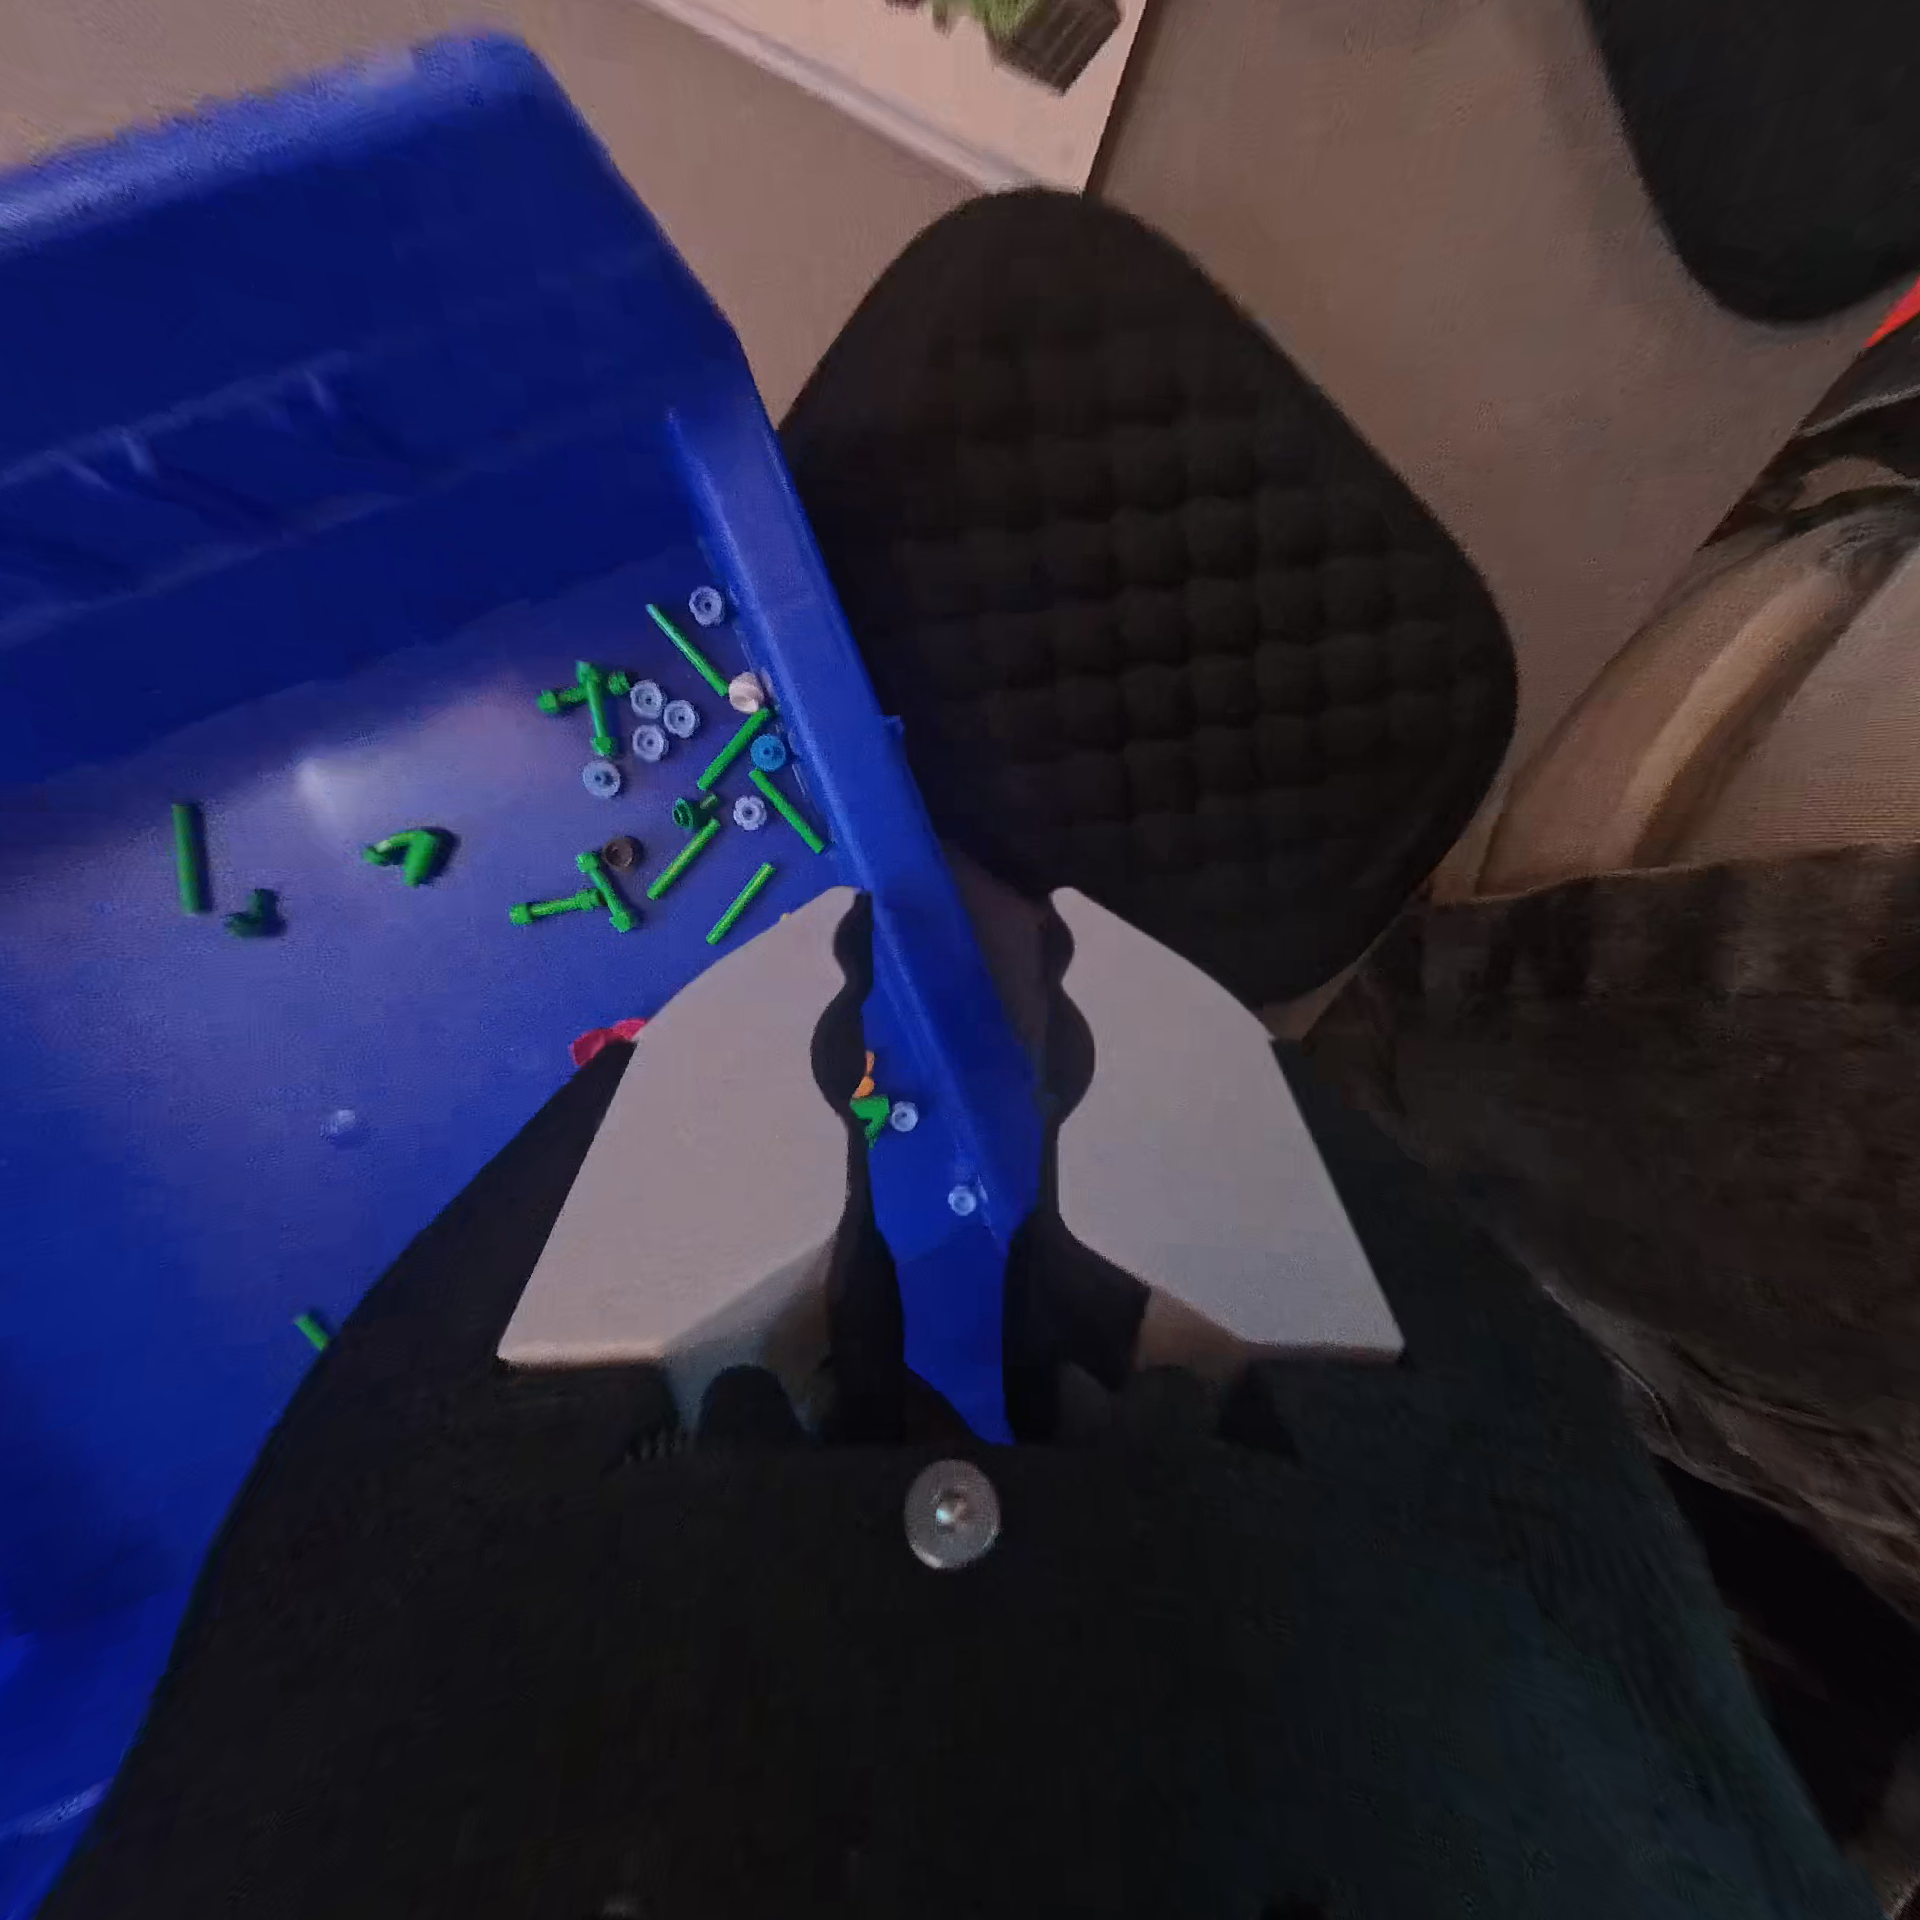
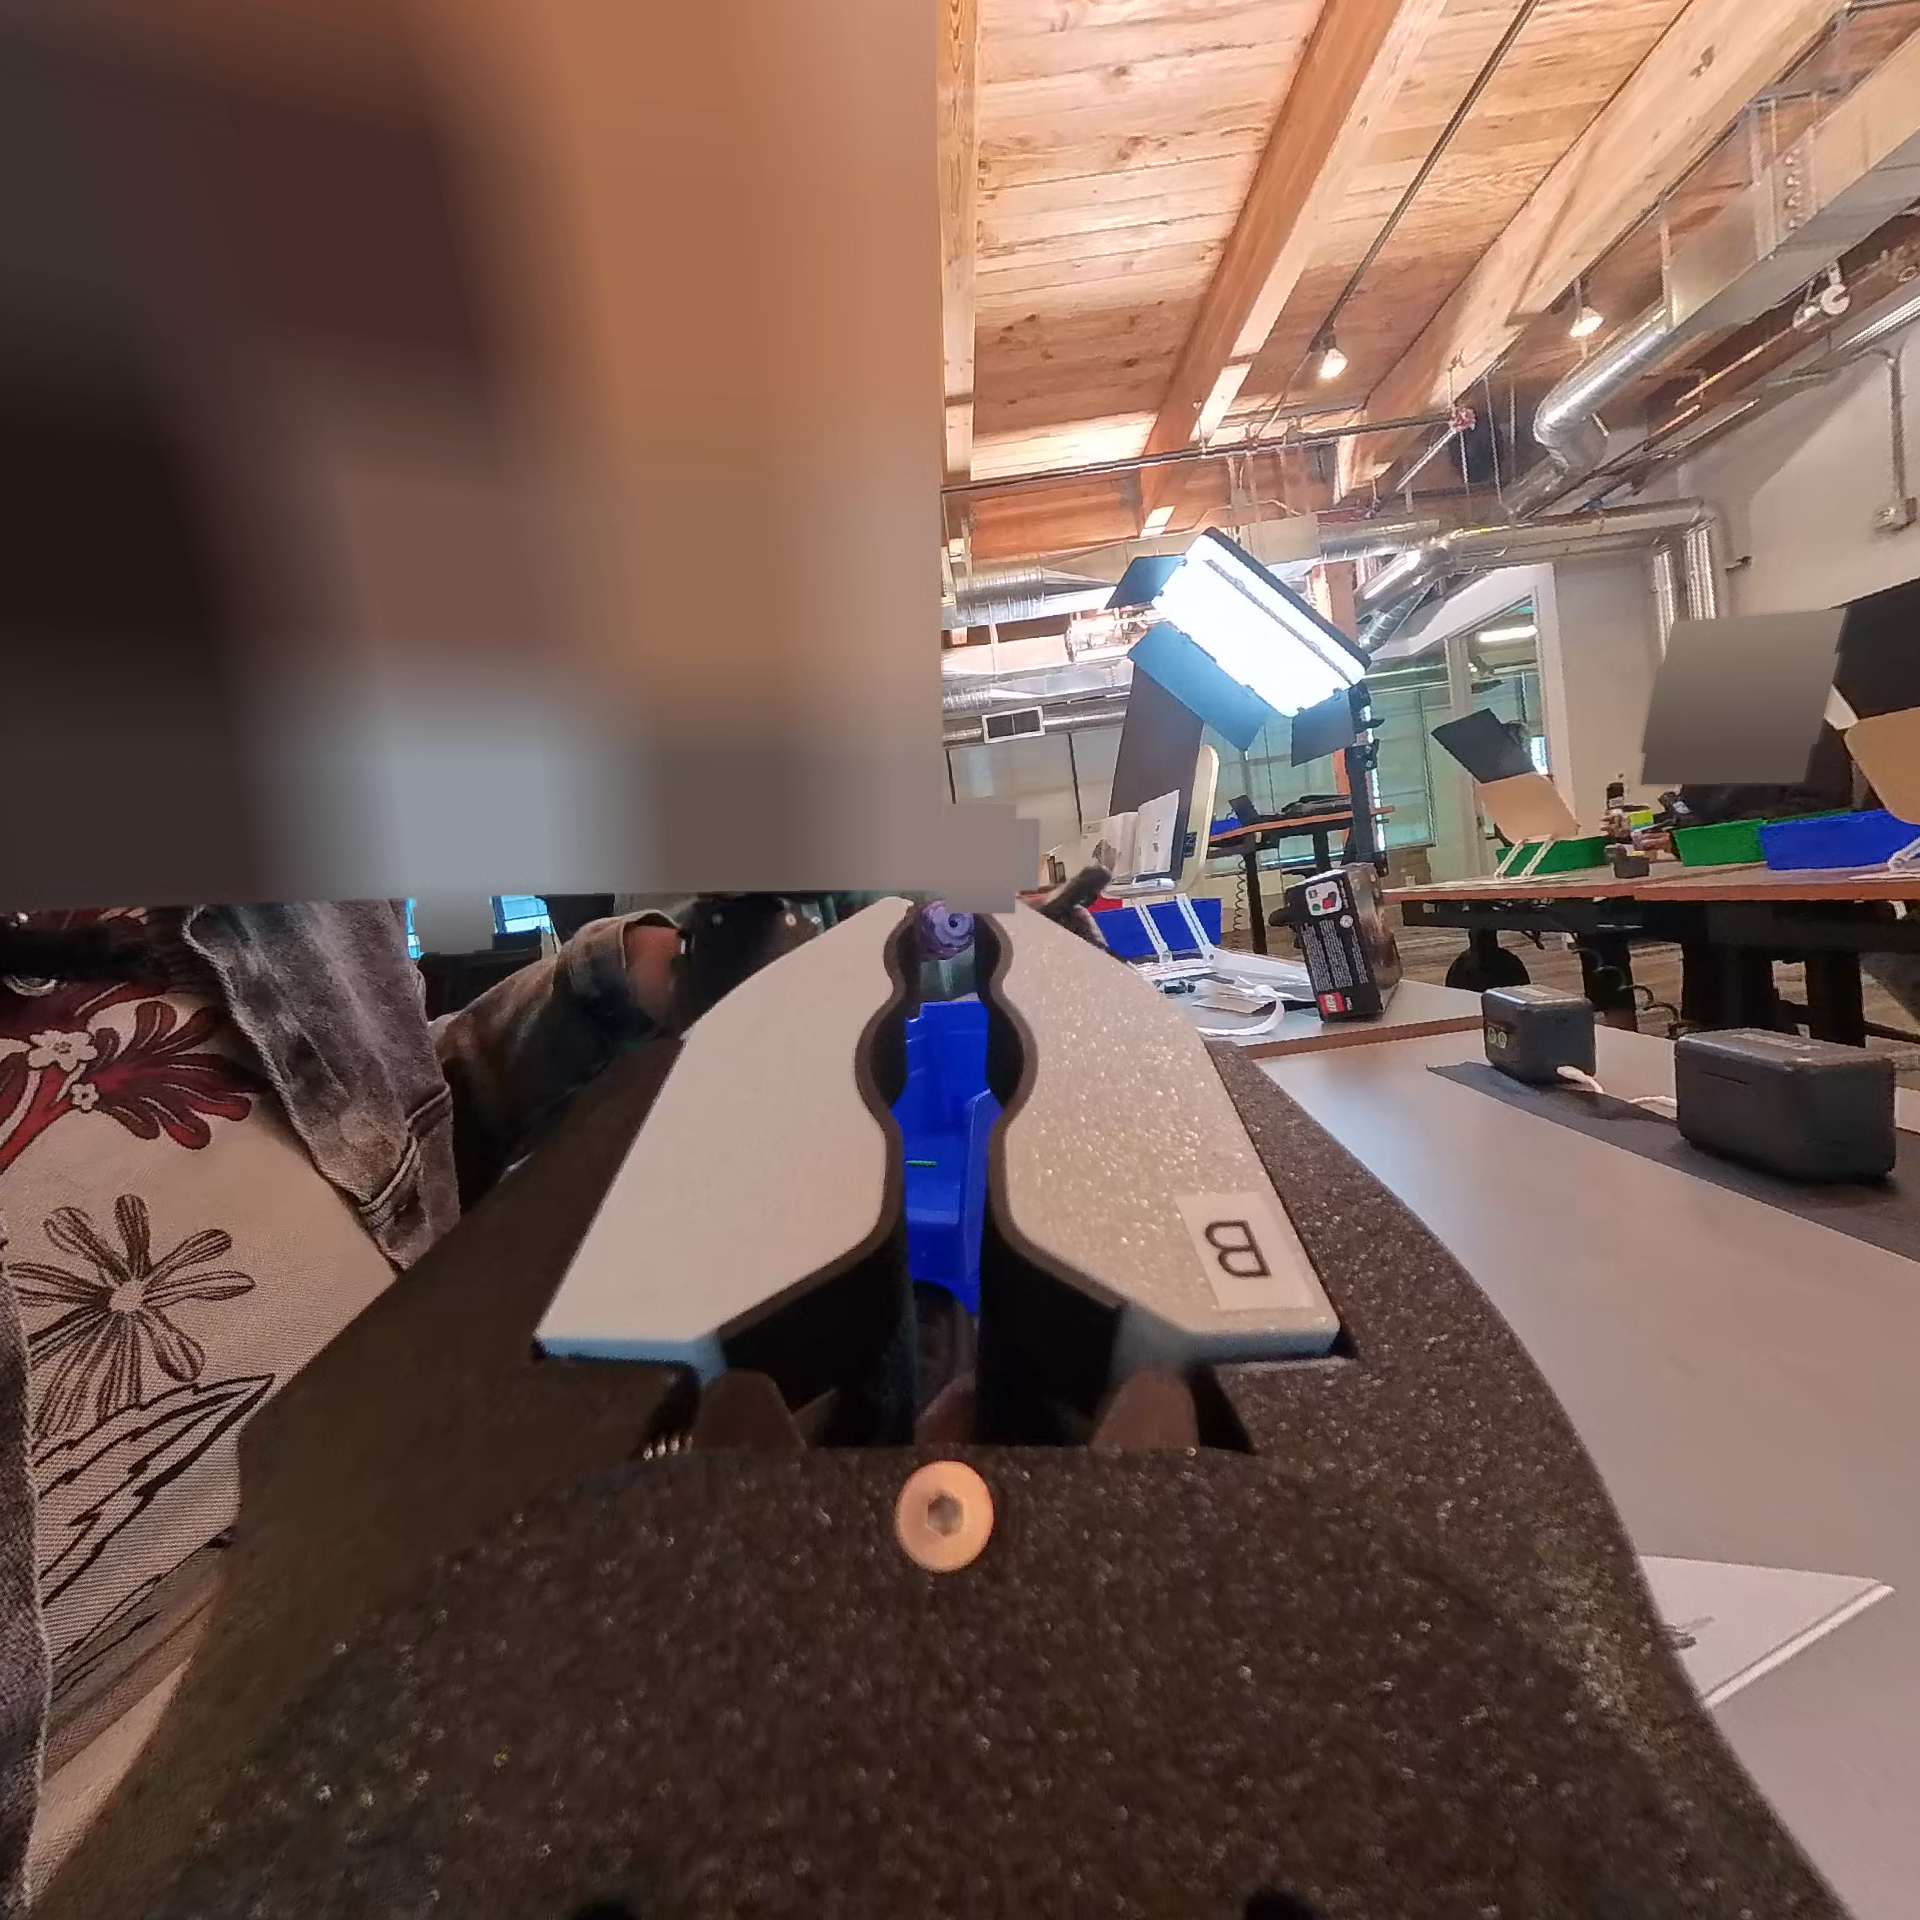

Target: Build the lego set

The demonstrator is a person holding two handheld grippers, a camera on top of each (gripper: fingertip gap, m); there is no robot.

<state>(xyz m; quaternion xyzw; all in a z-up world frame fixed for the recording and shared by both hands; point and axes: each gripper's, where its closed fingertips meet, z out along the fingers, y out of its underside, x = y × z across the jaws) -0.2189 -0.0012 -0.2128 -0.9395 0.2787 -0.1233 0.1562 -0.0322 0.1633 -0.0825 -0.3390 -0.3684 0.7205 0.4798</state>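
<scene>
The left gripper (image 1: 951,935) has its two fingers closed on the side wall of a blue bin (image 1: 312,520), which hangs tilted over the floor. The wall runs up between the grey finger plates from about 6 o'clock toward 12. Inside the bin, loose lego pieces have gathered toward the gripped wall: thin green rods (image 1: 686,649), green cross-shaped connectors (image 1: 590,701) and pale round studs (image 1: 646,698), all clustered around 11 o'clock from the fingertips. A short green bar (image 1: 187,857) and a bent green piece (image 1: 412,854) lie apart from that cluster, farther out at 9 o'clock. A red bit (image 1: 608,1039) shows just at the left plate's edge, and a green and orange piece (image 1: 868,1101) sits between the fingers against the wall. Past the bin, at 1 o'clock, is a black quilted seat cushion (image 1: 1143,623).

The right gripper (image 2: 948,925) is nearly closed, with a small purple piece (image 2: 943,928) pinched at its tips. Through the narrow gap below the tips, the blue bin (image 2: 940,1143) shows again. At 9 o'clock from the tips a person's floral shirt (image 2: 125,1247) and denim jacket (image 2: 332,1039) fill the view. At 3 o'clock a grey table (image 2: 1558,1299) carries two dark boxes (image 2: 1782,1101). Farther back at 2 o'clock a black lego box (image 2: 1340,945) stands on another table, with a bright panel light (image 2: 1257,634) above it and green and blue bins (image 2: 1829,840) well beyond.
</scene>
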